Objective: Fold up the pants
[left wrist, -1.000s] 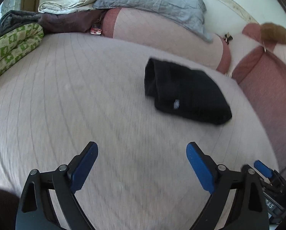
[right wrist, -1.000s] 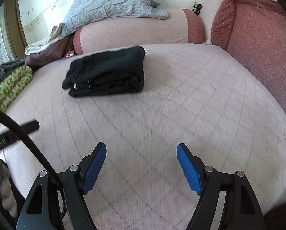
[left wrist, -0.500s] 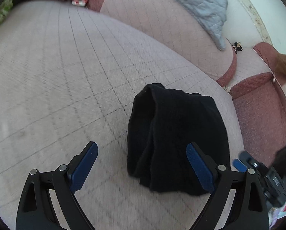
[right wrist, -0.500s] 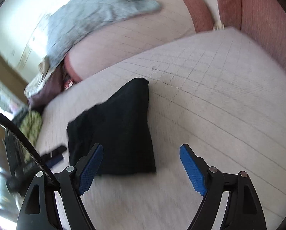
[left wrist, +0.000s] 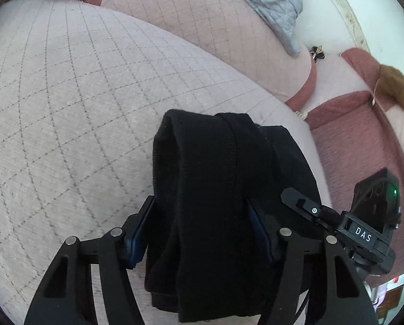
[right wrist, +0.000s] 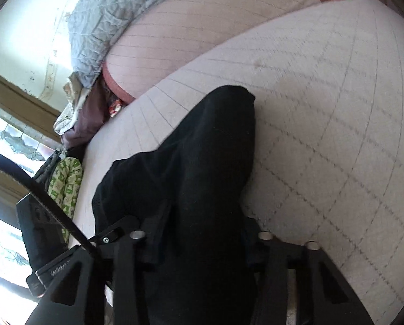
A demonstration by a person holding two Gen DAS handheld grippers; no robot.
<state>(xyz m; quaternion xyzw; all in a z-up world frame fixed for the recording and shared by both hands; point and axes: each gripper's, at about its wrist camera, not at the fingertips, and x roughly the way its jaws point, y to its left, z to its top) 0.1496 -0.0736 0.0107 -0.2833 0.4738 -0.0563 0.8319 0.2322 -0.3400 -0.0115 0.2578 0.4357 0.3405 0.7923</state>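
Left wrist view showed the black pants already folded into a thick bundle, lying near the corner of the quilted pink mattress by the red-edged bolster. I had the left gripper astride one end of the bundle; its jaws had just been closing, and the blue pads pressed in on the stacked layers. On the right wrist view the right gripper had likewise just closed, clamped on the other end of the pants, its pads buried in cloth. I judged the folding itself done and the step in hand a two-handed pick-up of the bundle. The next move, I reckoned, called for lifting both ends together and level, so the layers would not slide apart or unroll.
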